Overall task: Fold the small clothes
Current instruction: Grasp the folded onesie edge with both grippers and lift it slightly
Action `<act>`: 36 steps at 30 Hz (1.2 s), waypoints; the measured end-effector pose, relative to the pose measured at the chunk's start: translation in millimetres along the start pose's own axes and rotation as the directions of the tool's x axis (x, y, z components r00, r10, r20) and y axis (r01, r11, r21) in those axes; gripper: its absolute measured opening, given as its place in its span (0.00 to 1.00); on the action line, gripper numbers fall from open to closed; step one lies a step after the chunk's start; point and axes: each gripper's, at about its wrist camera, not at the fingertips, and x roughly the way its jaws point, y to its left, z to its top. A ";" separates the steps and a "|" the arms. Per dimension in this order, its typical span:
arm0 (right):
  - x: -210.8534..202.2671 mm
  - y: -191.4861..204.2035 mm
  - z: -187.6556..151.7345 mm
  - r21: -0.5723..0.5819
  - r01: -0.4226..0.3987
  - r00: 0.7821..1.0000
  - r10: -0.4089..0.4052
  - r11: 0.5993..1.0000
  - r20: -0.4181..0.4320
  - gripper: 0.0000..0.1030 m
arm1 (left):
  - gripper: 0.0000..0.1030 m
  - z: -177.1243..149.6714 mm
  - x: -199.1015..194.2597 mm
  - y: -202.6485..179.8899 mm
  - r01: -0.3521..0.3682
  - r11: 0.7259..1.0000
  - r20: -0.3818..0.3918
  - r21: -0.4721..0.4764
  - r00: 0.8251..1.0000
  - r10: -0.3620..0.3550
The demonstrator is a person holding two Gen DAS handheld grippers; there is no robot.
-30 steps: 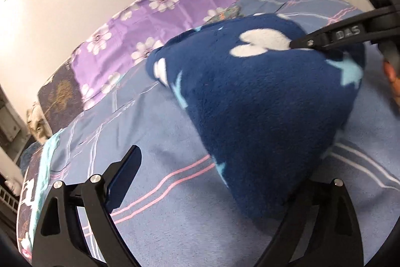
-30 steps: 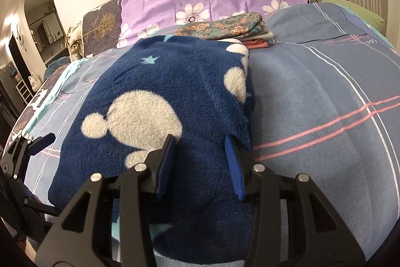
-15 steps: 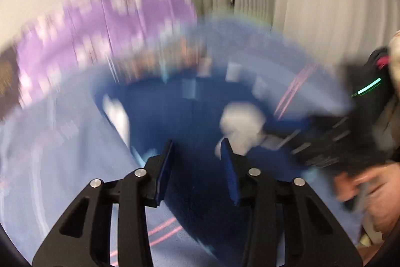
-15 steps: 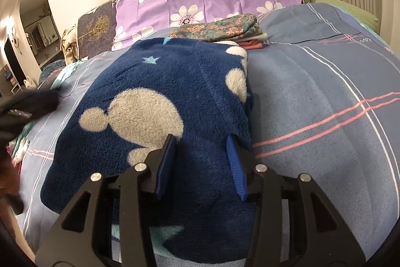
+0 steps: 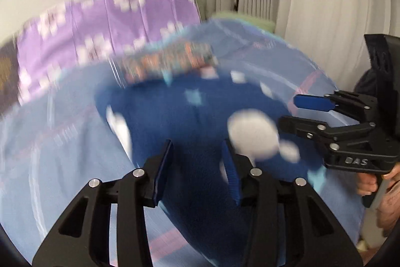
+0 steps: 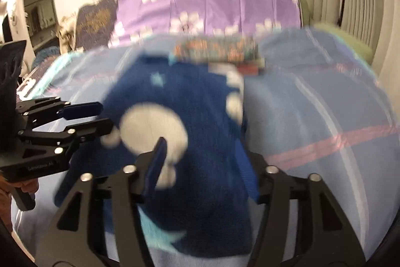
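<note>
Fleece garment [image 6: 197,116] flat on striped bedsheet [image 6: 325,116], left claw [image 5: 197,167] apart, empty, right claw [image 6: 202,162] opening above it

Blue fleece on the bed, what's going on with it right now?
A person holds a gripper in each hand over the navy fleece garment, which lies folded on the striped bedsheet. The right gripper is opening, nothing pinched. The left gripper hovers part-open, apparently holding nothing. Other folded clothes sit behind.

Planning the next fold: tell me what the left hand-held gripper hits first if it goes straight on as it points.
Most likely the navy fleece garment lying on the blue bedspread; the left hand-held gripper aims down onto it. The picture is blurred, so depth is uncertain.
</note>
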 end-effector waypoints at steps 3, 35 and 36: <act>7.1 -1.4 31.0 0.004 -0.014 0.999 0.014 1.000 0.047 0.57 | 0.41 31.2 14.0 17.3 -0.044 0.999 0.020 0.001 0.999 0.044; 94.4 -1.1 55.1 0.009 -0.017 0.996 0.018 1.000 -0.088 0.56 | 0.52 26.2 107.8 56.4 -0.204 0.979 -0.119 0.026 0.971 0.205; 102.4 -1.9 53.5 0.013 -0.018 0.994 0.019 1.000 -0.110 0.56 | 0.53 26.4 108.2 56.6 -0.204 0.979 -0.118 0.025 0.972 0.205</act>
